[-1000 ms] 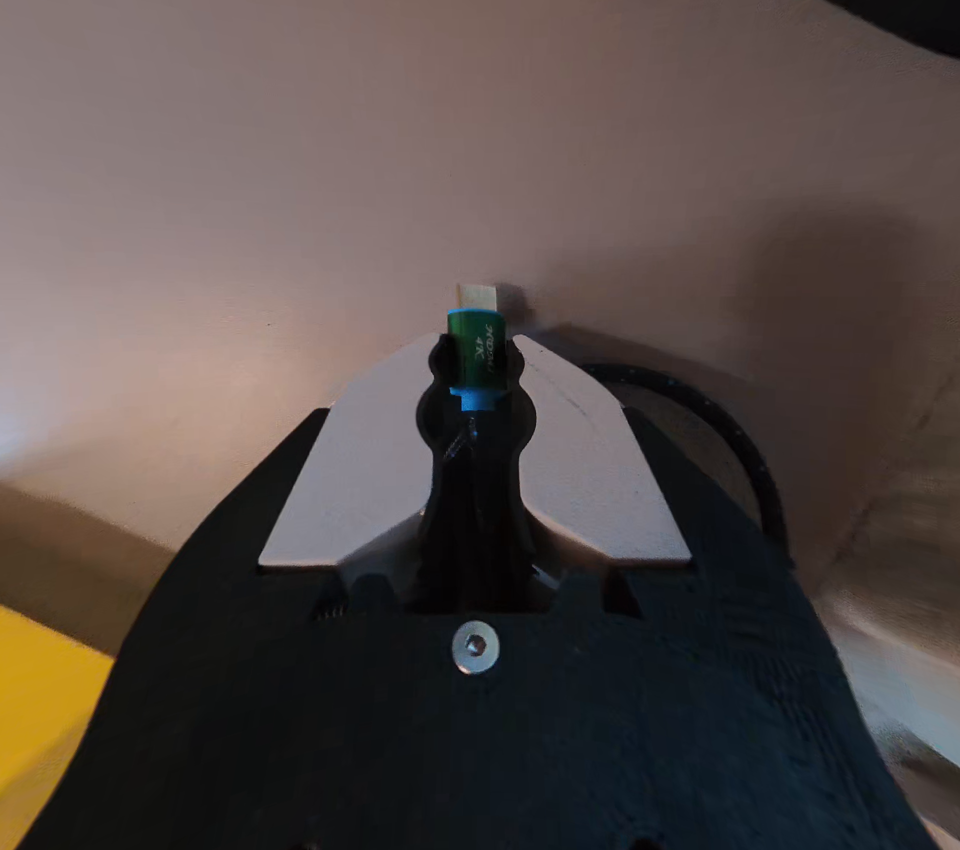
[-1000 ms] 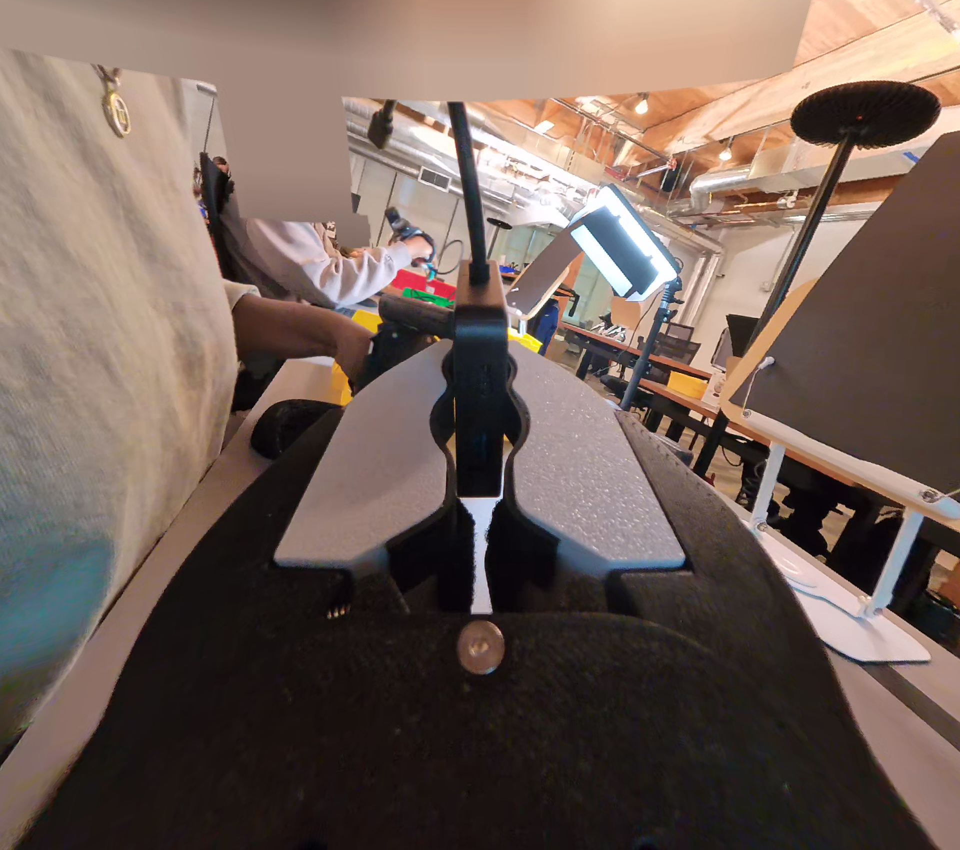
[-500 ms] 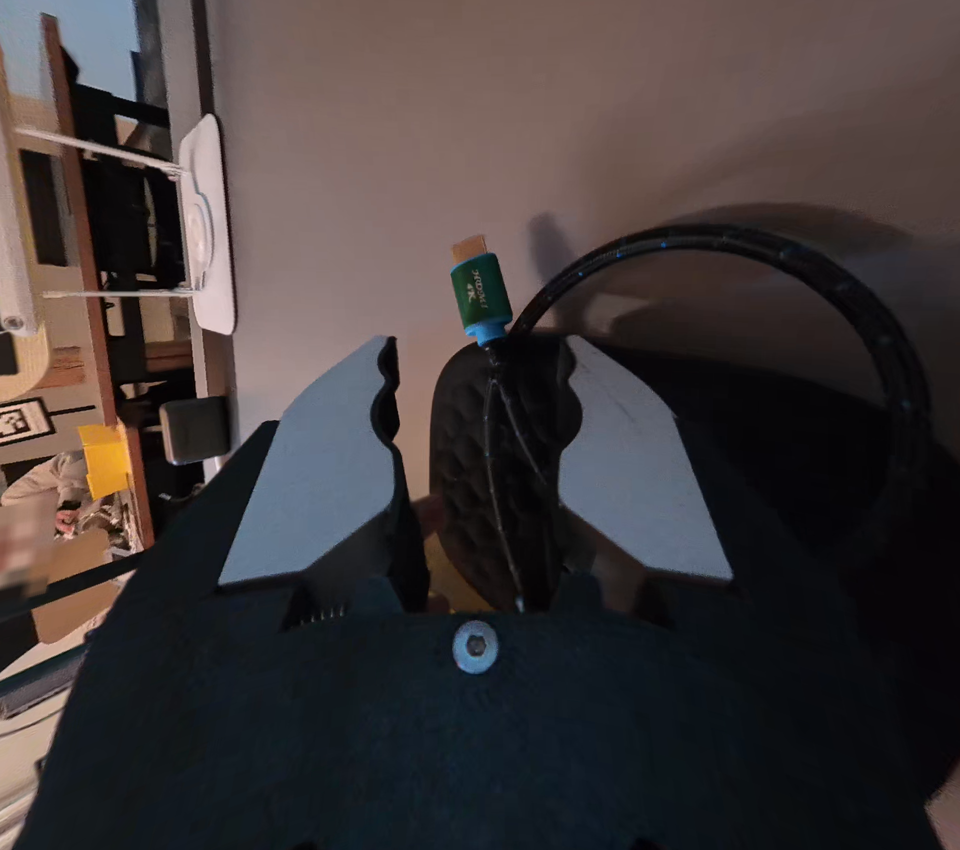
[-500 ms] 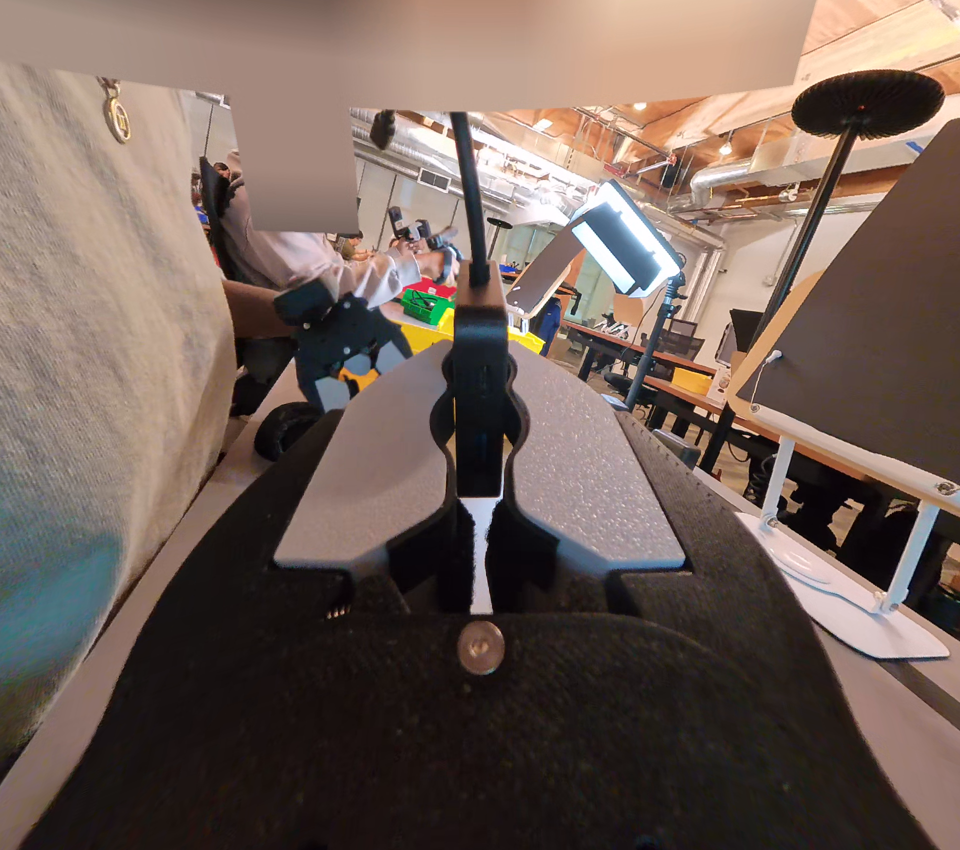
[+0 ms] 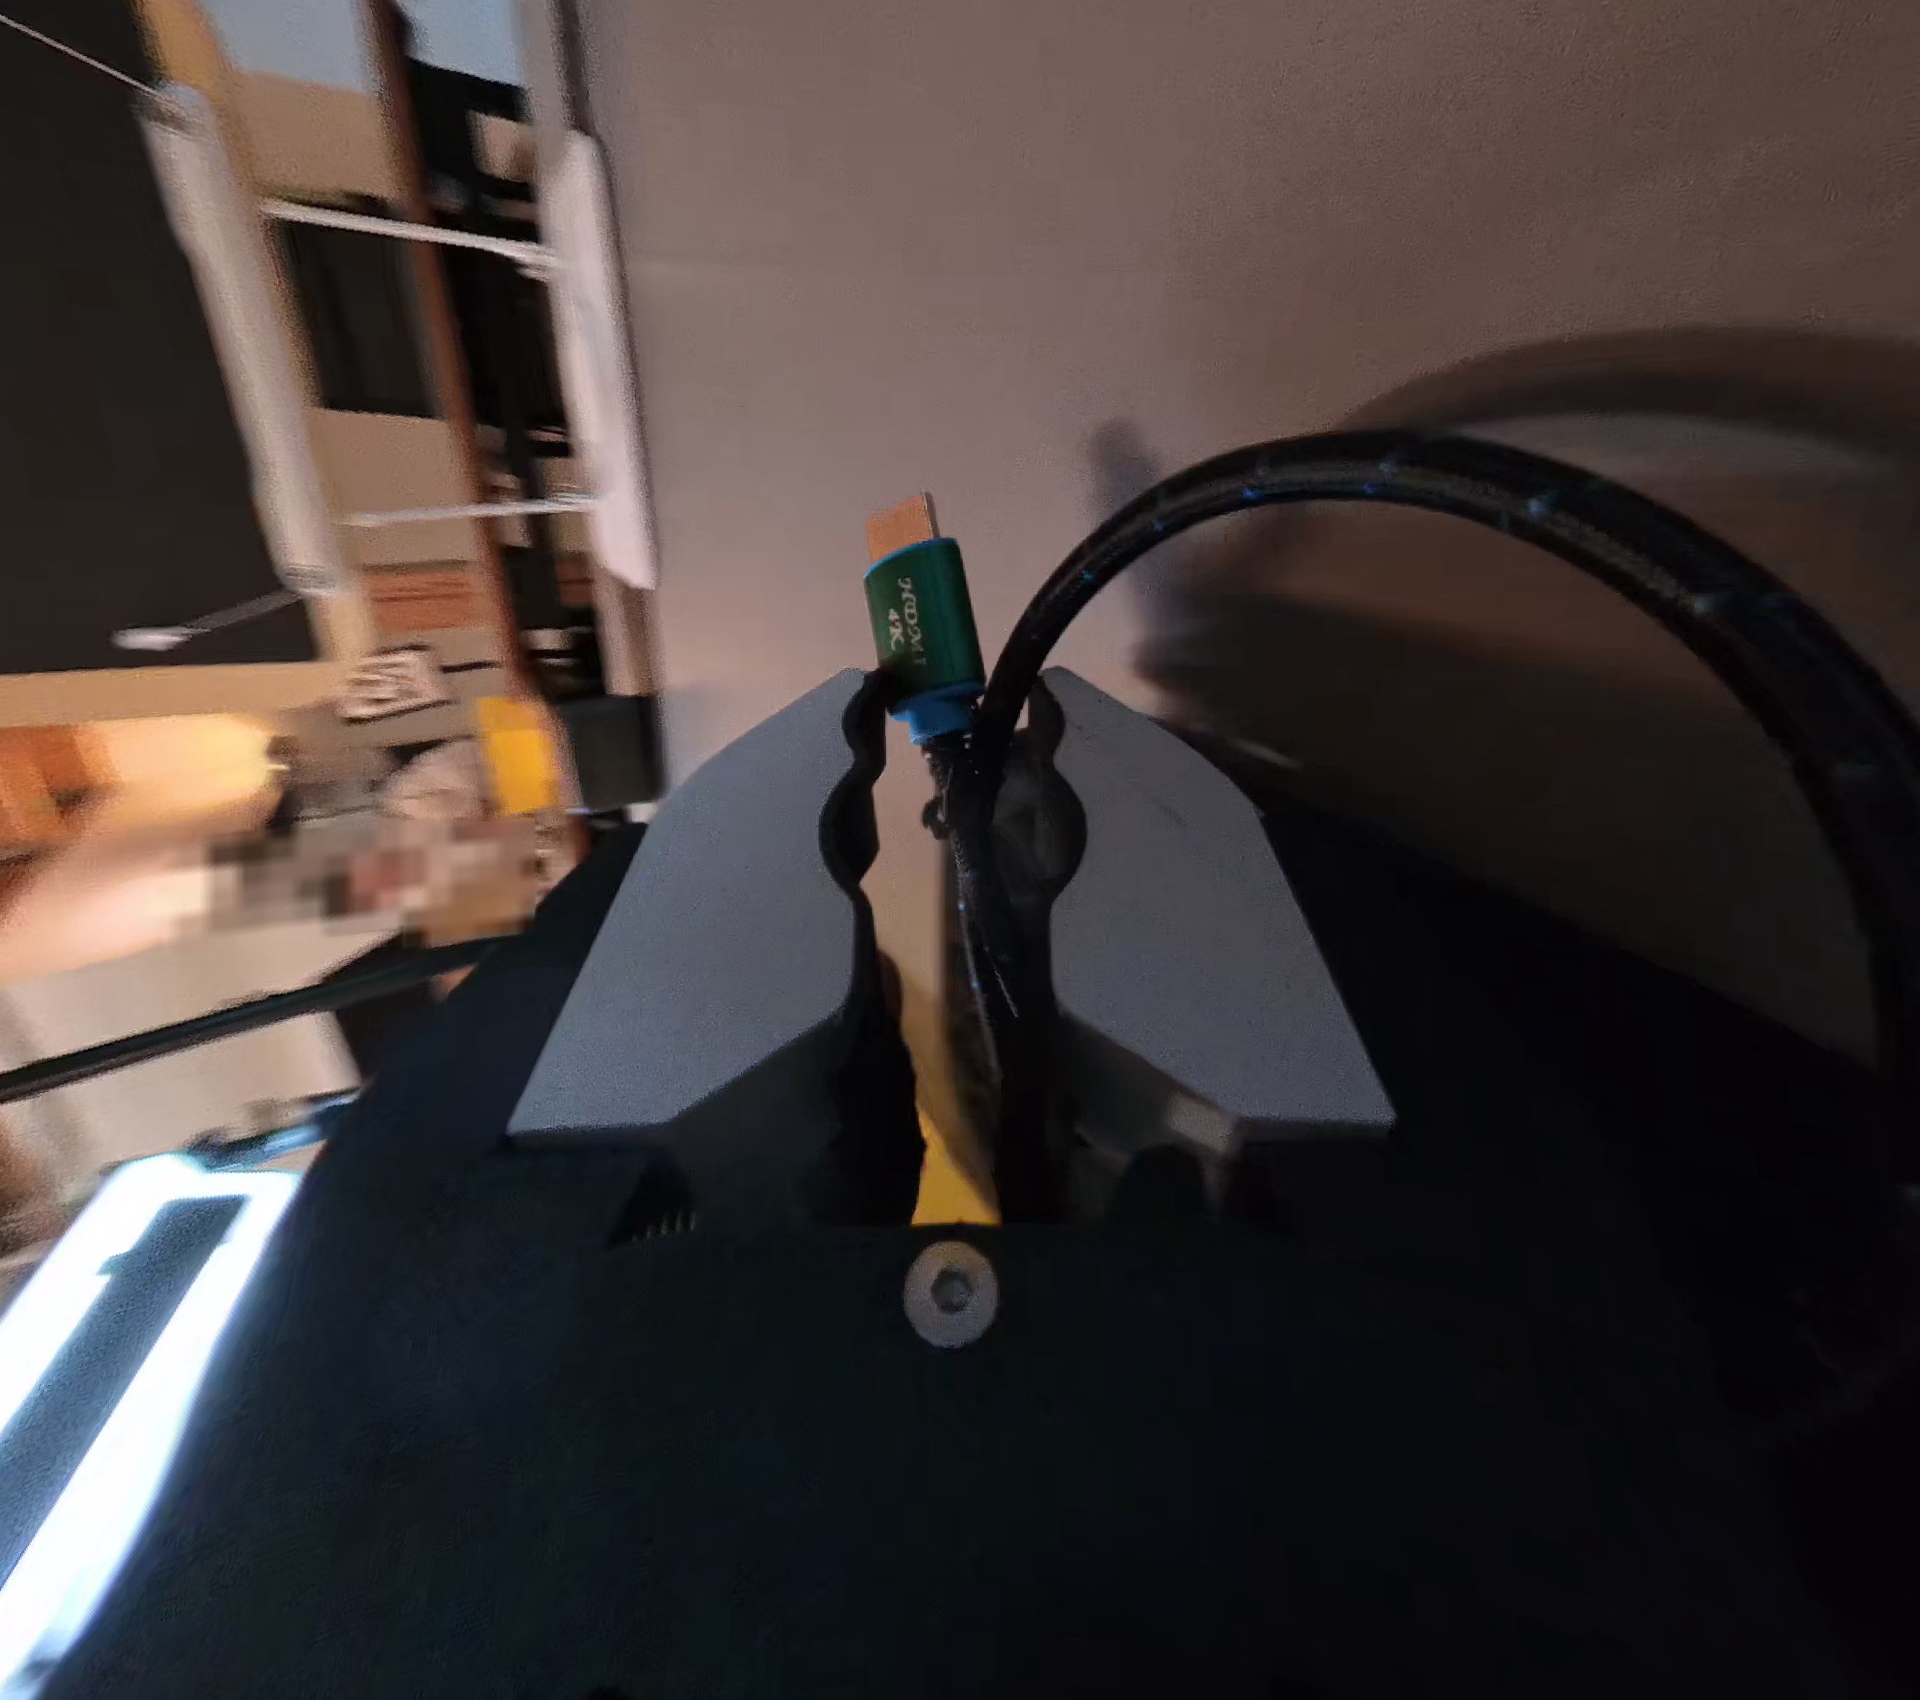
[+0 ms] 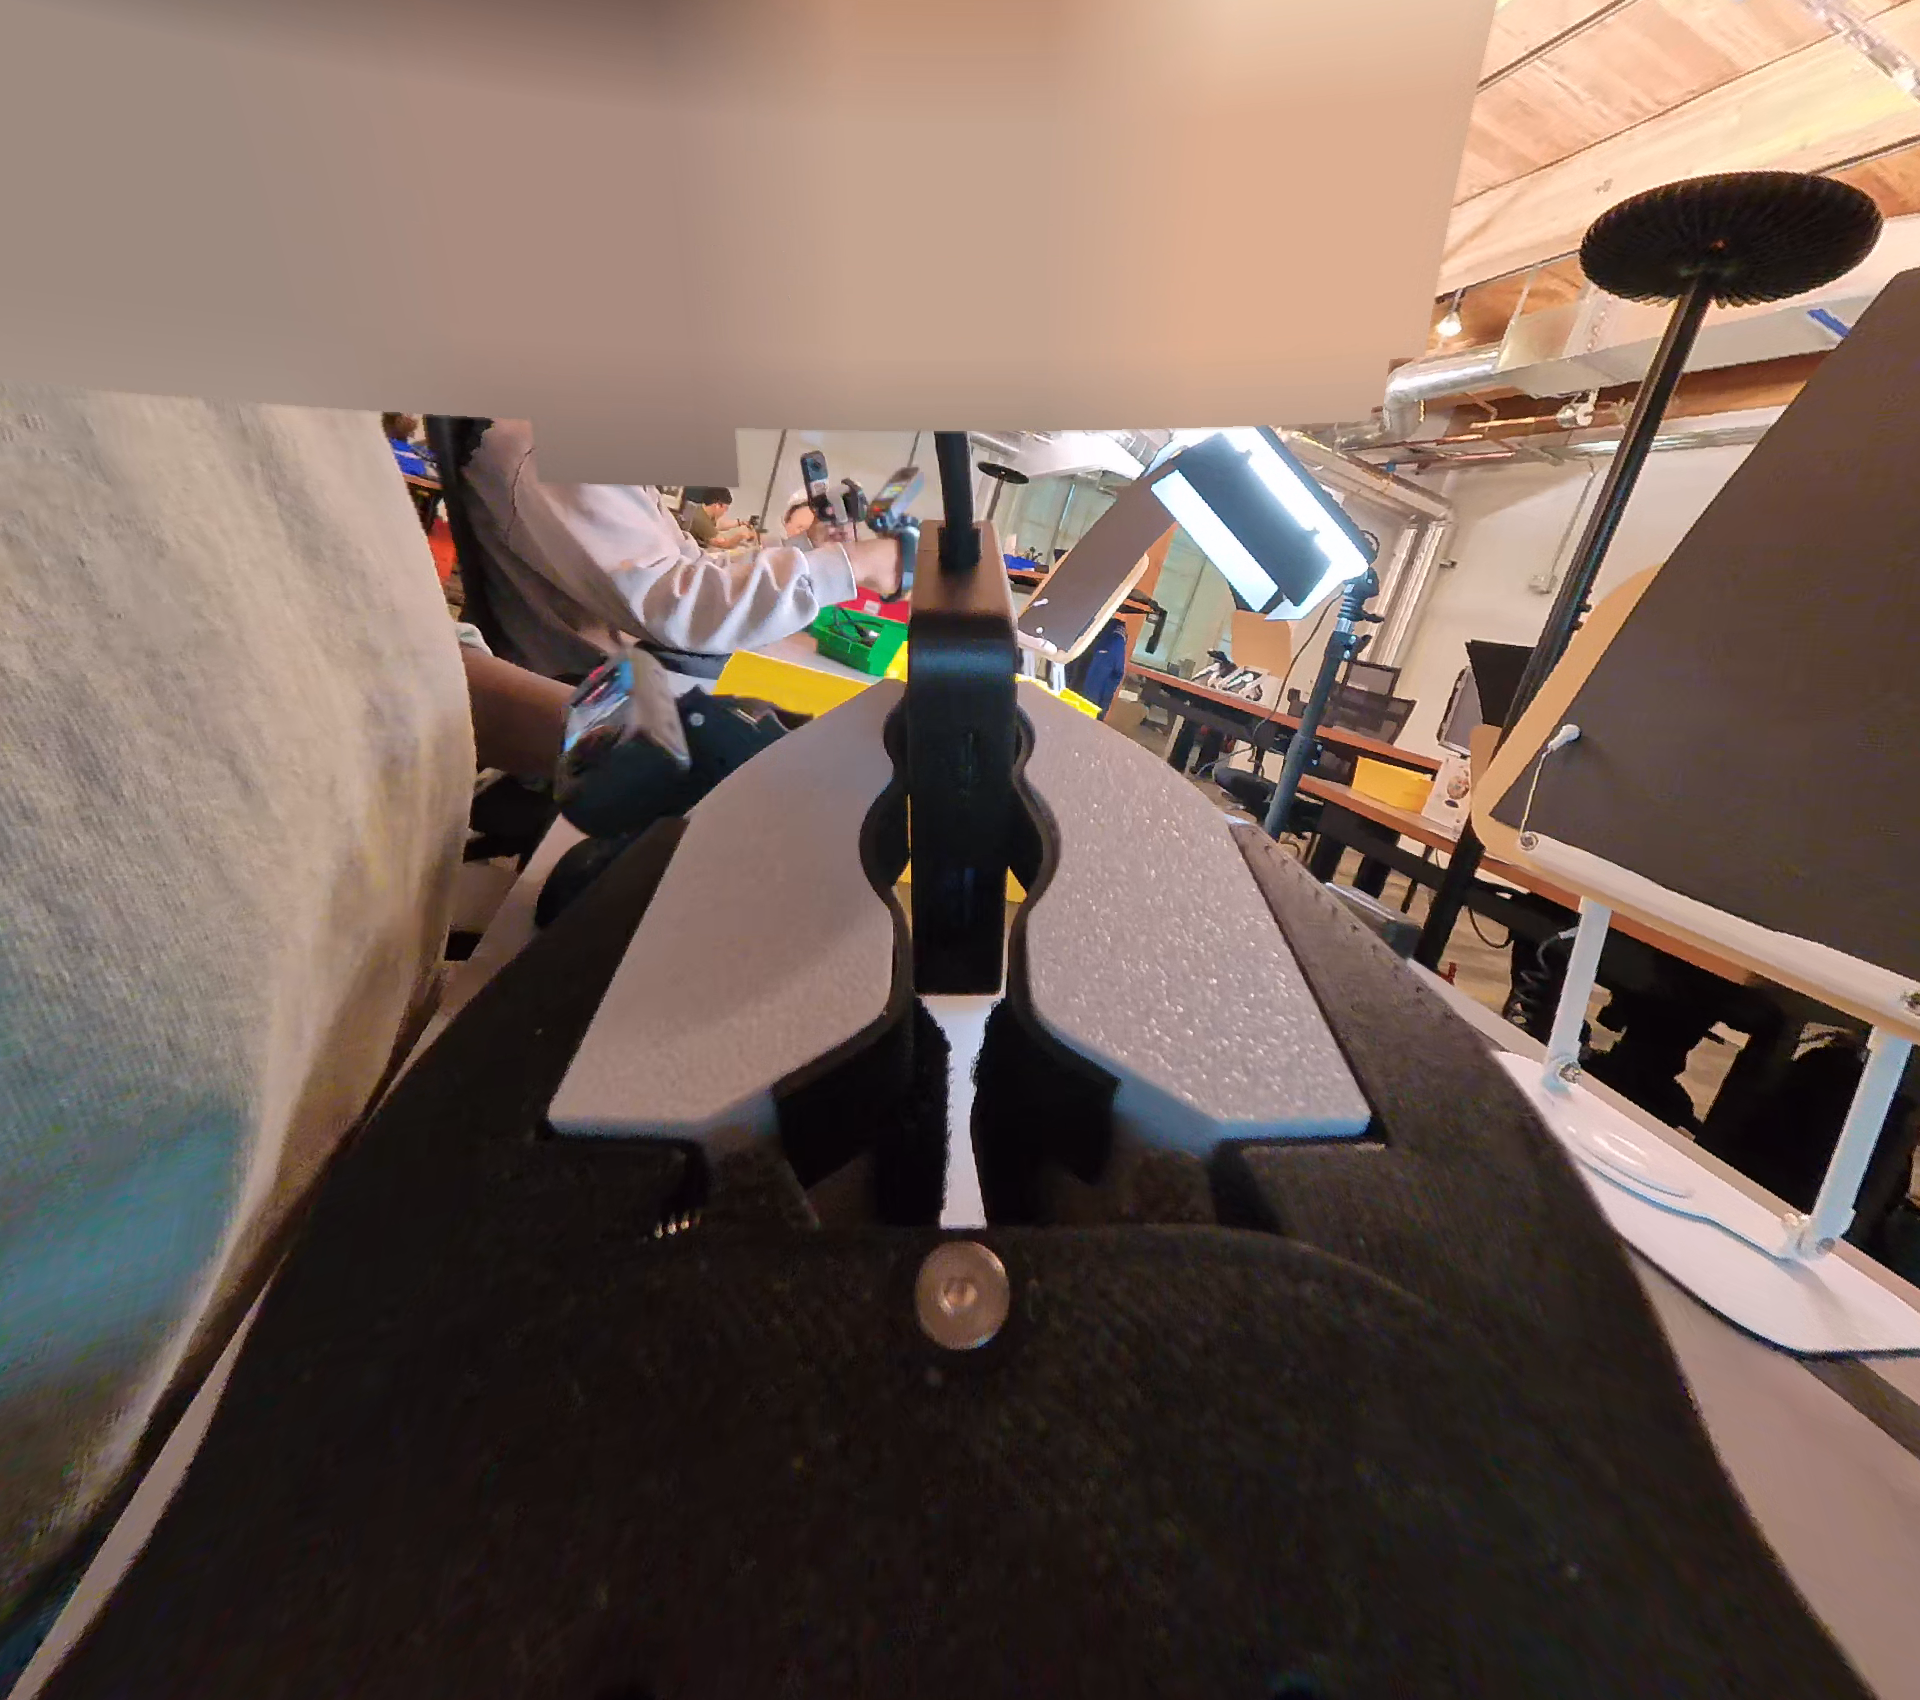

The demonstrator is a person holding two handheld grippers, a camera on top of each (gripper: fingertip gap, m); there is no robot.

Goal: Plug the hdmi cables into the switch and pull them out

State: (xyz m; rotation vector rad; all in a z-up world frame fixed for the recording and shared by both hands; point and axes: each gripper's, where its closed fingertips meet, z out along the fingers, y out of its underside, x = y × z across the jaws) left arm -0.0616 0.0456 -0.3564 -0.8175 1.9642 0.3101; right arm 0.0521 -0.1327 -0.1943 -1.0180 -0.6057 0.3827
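In the left wrist view my left gripper [image 5: 961, 689] is closed on a black braided hdmi cable [image 5: 1558, 528] just behind its green plug [image 5: 920, 611]. The plug's gold tip sticks out past the fingertips, tilted left, over the beige table [image 5: 1143, 92]. The cable loops out to the right and back between the fingers. In the right wrist view my right gripper [image 6: 961, 715] is shut on the thin black switch [image 6: 961, 642], held upright on edge with a black cable leaving its top. The left gripper shows blurred farther off in that view [image 6: 644, 757].
A person in a grey shirt [image 6: 208, 819] fills the left. A white stand [image 6: 1662, 1235] with a dark panel [image 6: 1714, 819] is at the right table edge. A lit lamp panel [image 6: 1247, 528], yellow bin [image 6: 790, 679] and another person [image 6: 727, 590] lie behind.
My left gripper held the plug, opened half a second ago, and has closed again lower on the cable while turning. The right gripper still holds the switch, barely moved.
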